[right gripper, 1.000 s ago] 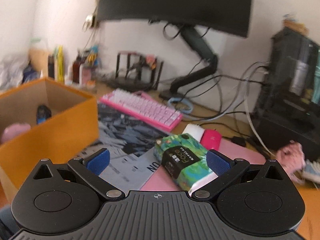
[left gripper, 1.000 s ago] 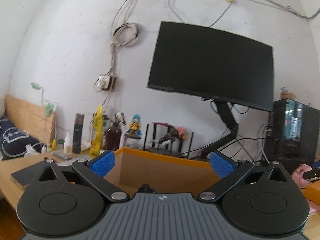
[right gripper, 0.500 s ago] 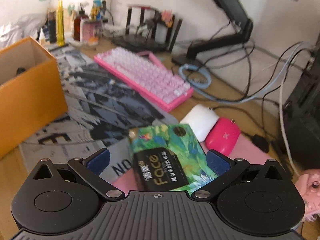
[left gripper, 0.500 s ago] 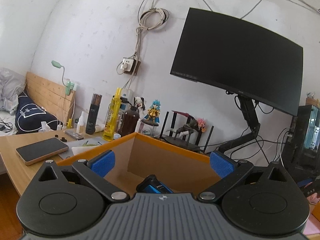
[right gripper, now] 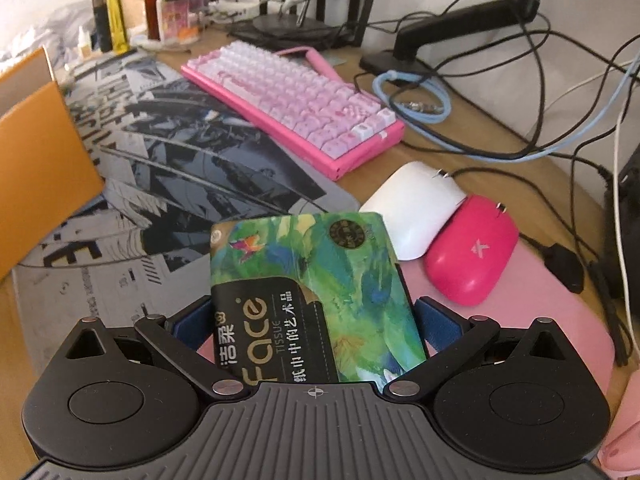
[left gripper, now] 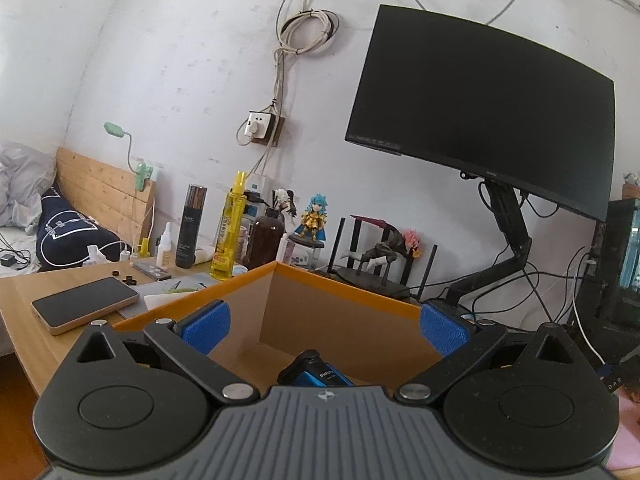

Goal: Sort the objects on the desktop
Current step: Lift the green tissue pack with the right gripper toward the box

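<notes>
The right gripper (right gripper: pixel 316 320) straddles the tissue pack (right gripper: pixel 316 292) lying beside the white mouse (right gripper: pixel 412 208), whether clamped I cannot tell, and that soft pack might slip free before reaching the orange box (left gripper: pixel 344 304), where the left gripper (left gripper: pixel 324 326) gapes empty.

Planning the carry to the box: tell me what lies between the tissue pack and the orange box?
In the right wrist view, only the printed desk mat lies between the tissue pack and the orange box.

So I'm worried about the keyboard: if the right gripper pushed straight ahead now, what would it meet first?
Probably not the keyboard. The right gripper already straddles the tissue pack; past it, the white mouse looks nearest, though depth is unclear.
</notes>
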{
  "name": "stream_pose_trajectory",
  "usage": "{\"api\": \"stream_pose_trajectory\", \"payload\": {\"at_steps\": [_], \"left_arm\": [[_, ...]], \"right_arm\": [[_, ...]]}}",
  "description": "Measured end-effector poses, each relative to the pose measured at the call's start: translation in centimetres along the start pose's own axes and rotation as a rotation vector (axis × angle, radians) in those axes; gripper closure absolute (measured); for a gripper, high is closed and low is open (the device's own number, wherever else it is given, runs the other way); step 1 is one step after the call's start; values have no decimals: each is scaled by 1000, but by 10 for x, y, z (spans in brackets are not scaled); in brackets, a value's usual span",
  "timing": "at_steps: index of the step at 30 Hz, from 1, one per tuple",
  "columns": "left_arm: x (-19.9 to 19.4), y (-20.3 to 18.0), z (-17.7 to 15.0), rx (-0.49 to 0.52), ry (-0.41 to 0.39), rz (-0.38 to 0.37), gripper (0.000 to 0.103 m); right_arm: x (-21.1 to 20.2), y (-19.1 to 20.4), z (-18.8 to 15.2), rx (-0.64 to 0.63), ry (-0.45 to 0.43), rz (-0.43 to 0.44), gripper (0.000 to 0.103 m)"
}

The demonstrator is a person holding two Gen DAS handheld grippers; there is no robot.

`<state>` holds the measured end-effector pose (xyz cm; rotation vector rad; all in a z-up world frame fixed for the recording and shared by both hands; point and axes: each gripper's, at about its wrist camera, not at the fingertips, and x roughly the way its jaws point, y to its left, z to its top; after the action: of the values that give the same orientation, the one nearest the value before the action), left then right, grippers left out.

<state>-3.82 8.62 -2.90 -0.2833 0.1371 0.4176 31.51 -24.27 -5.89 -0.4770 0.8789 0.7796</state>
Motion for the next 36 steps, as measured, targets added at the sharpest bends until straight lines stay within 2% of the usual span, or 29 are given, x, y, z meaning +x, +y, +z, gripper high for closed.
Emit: {"api": "stream_pose_trajectory", "payload": {"at_steps": [4, 8, 15, 20, 28, 31, 36], "left_arm": [[1, 0, -1, 1, 3, 4, 0], [0, 2, -2, 1, 11, 7, 0], [-5, 8, -1, 11, 8, 8, 0], [-9, 14, 1, 23, -5, -2, 0], [-12, 28, 7, 18, -18, -48, 0], [-18, 32, 9, 24, -40, -66, 0], [-26, 39, 11, 56, -65, -98, 0]], "right_arm": [[6, 2, 0, 19, 7, -14, 0], [7, 10, -5, 65, -7, -69, 0], [0, 45, -21, 164, -70, -217, 3], [-12, 71, -34, 260, -72, -294, 4], [-44, 111, -59, 371, -150, -295, 5], [-65, 123, -56, 363, -177, -309, 5], [-106, 158, -33, 307, -238, -331, 5]]}}
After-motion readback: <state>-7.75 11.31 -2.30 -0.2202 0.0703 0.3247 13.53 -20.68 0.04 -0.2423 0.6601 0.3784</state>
